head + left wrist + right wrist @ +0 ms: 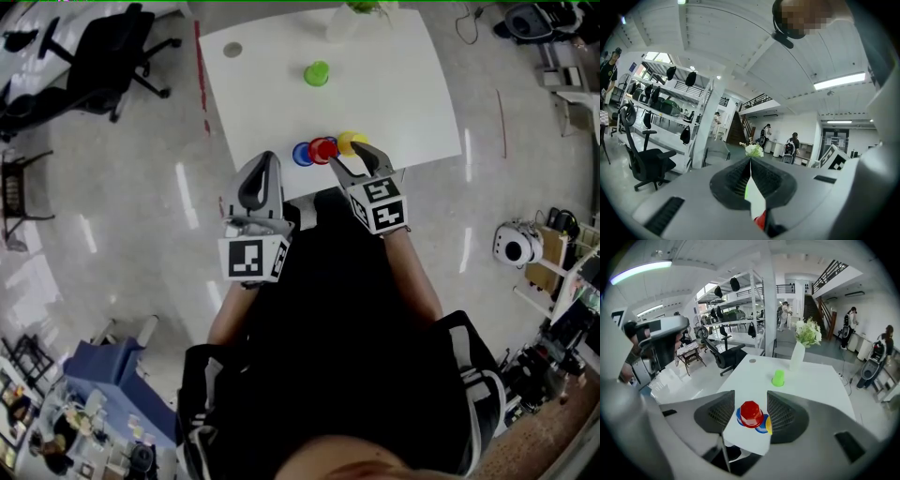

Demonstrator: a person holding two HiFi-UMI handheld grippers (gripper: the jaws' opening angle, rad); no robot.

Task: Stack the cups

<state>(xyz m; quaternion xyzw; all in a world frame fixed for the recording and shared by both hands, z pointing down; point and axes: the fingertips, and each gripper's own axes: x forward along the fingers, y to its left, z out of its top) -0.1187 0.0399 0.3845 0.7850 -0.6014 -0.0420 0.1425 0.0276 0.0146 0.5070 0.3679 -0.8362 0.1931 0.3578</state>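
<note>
One red cup [751,414] betw. jaws of right tool [751,400] — spread wide, untouched, left tool [750,162] closed, empty

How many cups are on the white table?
4: a green cup alone in the middle of the white table; a blue cup, red cup and yellow cup clustered at its near edge. Another blue one may hide behind the red.

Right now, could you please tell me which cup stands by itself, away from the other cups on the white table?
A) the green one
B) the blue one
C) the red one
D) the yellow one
A: the green cup stands alone farther up the table, while the red cup, blue cup and yellow cup cluster at its near edge.
</note>
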